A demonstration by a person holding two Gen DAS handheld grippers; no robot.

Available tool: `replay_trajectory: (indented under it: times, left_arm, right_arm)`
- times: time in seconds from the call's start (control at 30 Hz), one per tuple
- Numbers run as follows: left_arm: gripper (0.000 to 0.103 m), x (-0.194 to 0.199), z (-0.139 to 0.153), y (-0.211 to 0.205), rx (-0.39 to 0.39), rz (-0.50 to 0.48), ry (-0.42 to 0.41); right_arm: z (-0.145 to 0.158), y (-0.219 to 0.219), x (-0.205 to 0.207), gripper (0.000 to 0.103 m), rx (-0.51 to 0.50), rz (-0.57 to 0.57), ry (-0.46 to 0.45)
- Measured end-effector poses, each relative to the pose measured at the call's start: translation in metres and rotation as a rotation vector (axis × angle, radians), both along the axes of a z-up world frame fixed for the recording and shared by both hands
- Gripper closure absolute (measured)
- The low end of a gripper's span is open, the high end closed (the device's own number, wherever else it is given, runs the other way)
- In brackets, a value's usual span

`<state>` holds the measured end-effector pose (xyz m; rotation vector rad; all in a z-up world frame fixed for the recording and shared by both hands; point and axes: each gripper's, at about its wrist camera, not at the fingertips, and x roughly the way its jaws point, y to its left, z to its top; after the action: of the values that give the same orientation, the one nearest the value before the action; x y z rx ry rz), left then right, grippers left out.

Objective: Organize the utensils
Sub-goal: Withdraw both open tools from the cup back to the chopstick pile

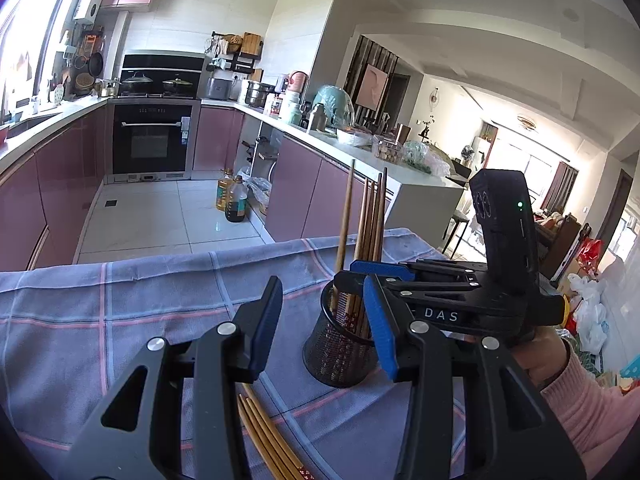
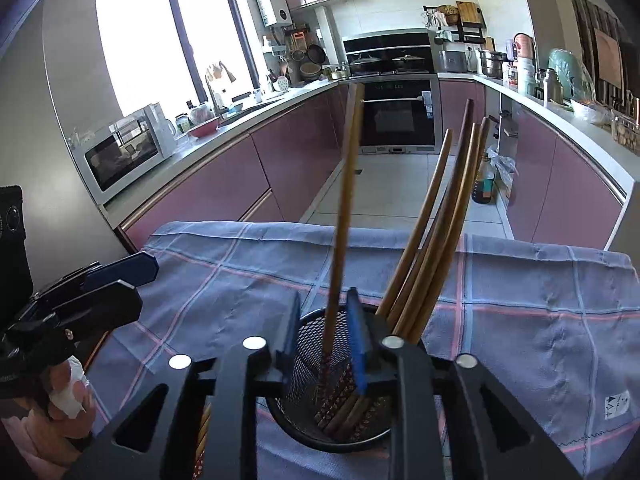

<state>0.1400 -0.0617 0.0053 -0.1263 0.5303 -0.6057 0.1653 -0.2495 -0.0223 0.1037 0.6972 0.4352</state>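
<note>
Right gripper [image 2: 324, 332] stands over the mesh holder [image 2: 320, 420], jaws apart around one upright chopstick [image 2: 340, 220], apparently releasing it to join the other chopsticks inside, while left gripper [image 1: 320, 328], unclenched and empty, waits above loose chopsticks [image 1: 268, 440] on the tabletop [image 1: 120, 300].

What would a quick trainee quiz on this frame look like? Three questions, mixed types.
1. True or false: the mesh holder lies tipped on its side.
2. Where do the loose chopsticks lie? A: in a sink. B: on the checked cloth. C: on the floor.
3. Which hand-held gripper has an upright chopstick between its fingers, over the holder?
Key: 1 false, it stands upright; 2 B; 3 the right one.
</note>
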Motion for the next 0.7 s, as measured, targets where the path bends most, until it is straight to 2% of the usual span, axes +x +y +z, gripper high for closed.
replay_trajectory:
  times: [0.1,0.27,0.47,0.7]
  left_arm:
    - [0.061,0.0,-0.005,0.002,0.004,0.002,0.015]
    - [0.061,0.001,-0.016,0.004,0.018,0.007,0.05]
    - [0.061,-0.002,-0.043,0.012,0.075,0.015,0.115]
    - [0.061,-0.014,-0.082,0.026,0.138,0.037,0.212]
  right_arm:
    - [0.003,0.0,-0.006,0.062,-0.024,-0.022,-0.028]
    - [0.008,-0.003,-0.023,0.062,-0.022,-0.002,-0.072]
    - [0.013,0.004,-0.062,0.06,0.002,0.107,-0.12]
    - [-0.018,0.034,-0.083,0.06,-0.003,0.209,-0.044]
